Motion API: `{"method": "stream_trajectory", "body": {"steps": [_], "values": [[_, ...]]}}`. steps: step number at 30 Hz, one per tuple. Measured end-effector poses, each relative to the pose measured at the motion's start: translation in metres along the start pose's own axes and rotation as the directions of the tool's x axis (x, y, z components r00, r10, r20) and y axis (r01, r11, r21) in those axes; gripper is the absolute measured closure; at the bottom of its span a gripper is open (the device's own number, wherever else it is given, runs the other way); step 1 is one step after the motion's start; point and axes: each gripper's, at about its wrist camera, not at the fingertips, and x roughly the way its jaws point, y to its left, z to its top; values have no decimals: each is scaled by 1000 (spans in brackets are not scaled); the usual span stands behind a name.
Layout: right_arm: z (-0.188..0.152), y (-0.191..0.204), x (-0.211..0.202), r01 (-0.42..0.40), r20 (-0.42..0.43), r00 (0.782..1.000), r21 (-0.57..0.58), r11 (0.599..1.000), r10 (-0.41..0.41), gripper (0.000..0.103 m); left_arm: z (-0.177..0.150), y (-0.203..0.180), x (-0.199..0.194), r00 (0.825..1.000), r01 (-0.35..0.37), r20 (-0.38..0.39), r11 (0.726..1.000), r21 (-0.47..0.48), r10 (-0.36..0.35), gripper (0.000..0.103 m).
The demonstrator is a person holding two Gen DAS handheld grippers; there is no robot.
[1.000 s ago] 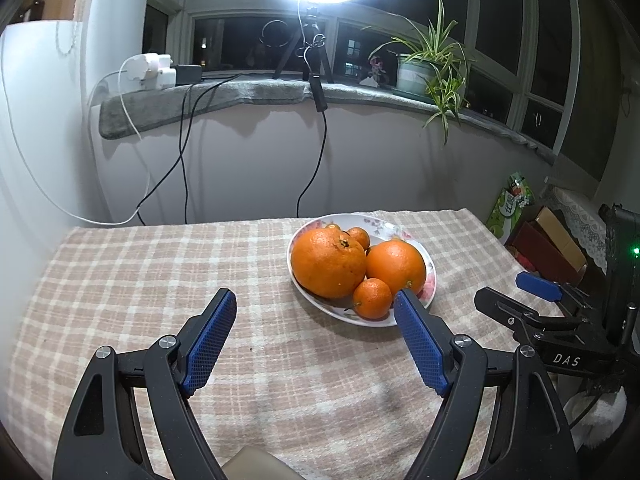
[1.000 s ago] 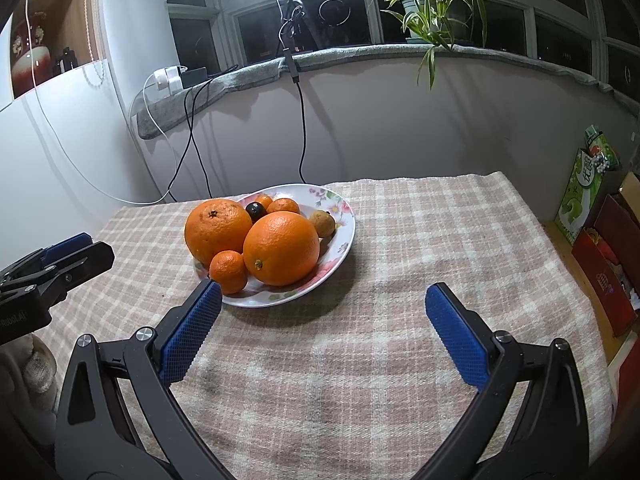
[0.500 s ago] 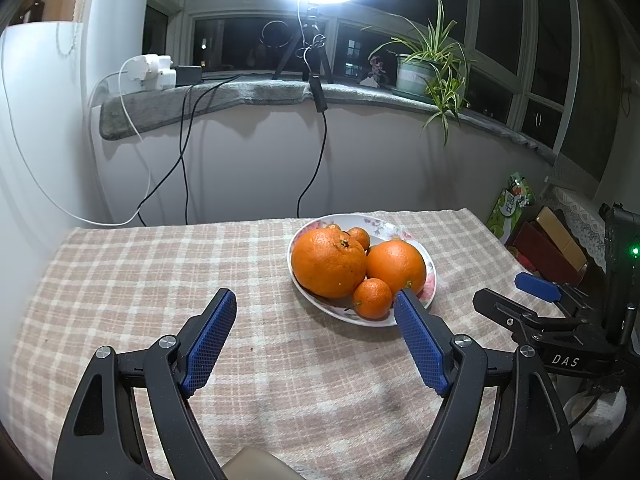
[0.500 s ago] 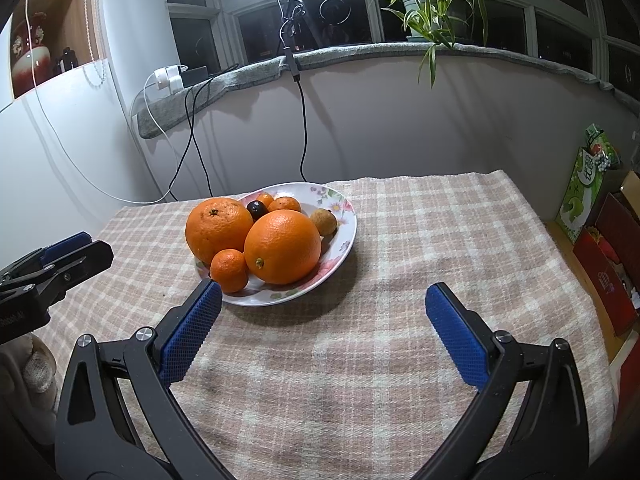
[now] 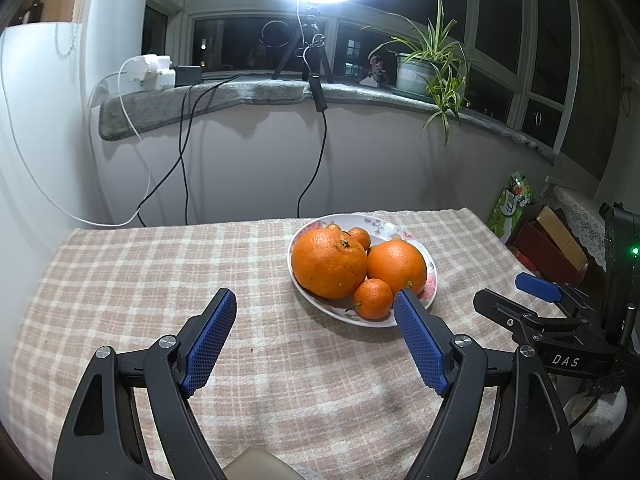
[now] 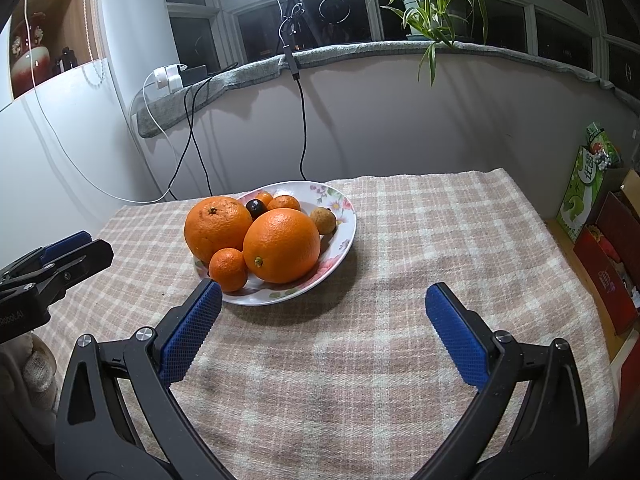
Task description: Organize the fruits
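Left wrist view: the left gripper (image 5: 315, 300) is held with fingers spread and empty over the checked table (image 5: 140, 280). Right wrist view: the right gripper (image 6: 322, 294) is likewise spread and empty; all fruits seen are gathered on the floral plate (image 6: 344, 216) toward the table's far edge, none loose.

- Checked worktop (image 5: 140, 280): bare left of the plate (image 5: 430, 268) and in front of it; passage open.
- Right of the plate (image 6: 348, 236), cloth bare to the worktop (image 6: 460, 240) edge.
- Fruit crowds the plate, pieces touching.
- Boxes (image 6: 612, 252) stand beyond the right edge.
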Motion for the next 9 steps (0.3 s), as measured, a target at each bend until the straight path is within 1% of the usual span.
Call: {"method": "stream_trajectory", "body": {"steps": [9], "values": [[-2, -1, 2, 1, -2, 1000, 4, 1000, -1, 0, 0, -2, 0, 1000, 2, 6, 1000, 9, -2, 22]]}}
